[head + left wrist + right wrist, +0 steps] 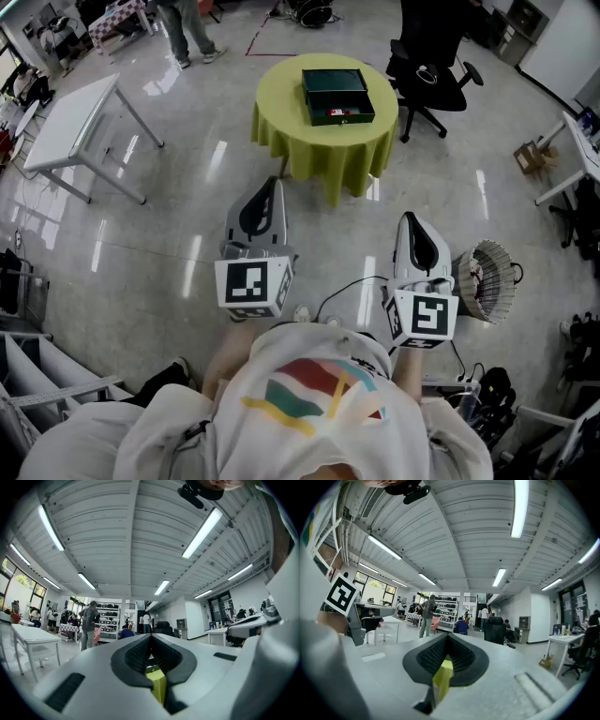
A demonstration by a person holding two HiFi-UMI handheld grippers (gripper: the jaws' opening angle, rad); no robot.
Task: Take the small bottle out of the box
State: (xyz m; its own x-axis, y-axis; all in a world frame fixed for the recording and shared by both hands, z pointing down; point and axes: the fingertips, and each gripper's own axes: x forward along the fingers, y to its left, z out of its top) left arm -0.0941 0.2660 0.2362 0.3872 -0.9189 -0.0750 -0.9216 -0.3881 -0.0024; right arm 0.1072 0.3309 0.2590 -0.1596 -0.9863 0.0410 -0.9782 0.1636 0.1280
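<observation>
Held level near the body: white left gripper [271, 186] and right gripper [410, 220], jaws closed on nothing. Well apart, on round yellow-green-clothed table [281, 141], dark green open box [307, 98] with small bottle [340, 114], a mere red-white speck. Probably light, rigid, slick; best pinched across the body.

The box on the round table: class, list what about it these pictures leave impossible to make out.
- Head view: the box is too small to show the small bottle inside.
- Left gripper view: the box is almost wholly hidden by the left gripper.
- Right gripper view: the box is hidden by the right gripper.
</observation>
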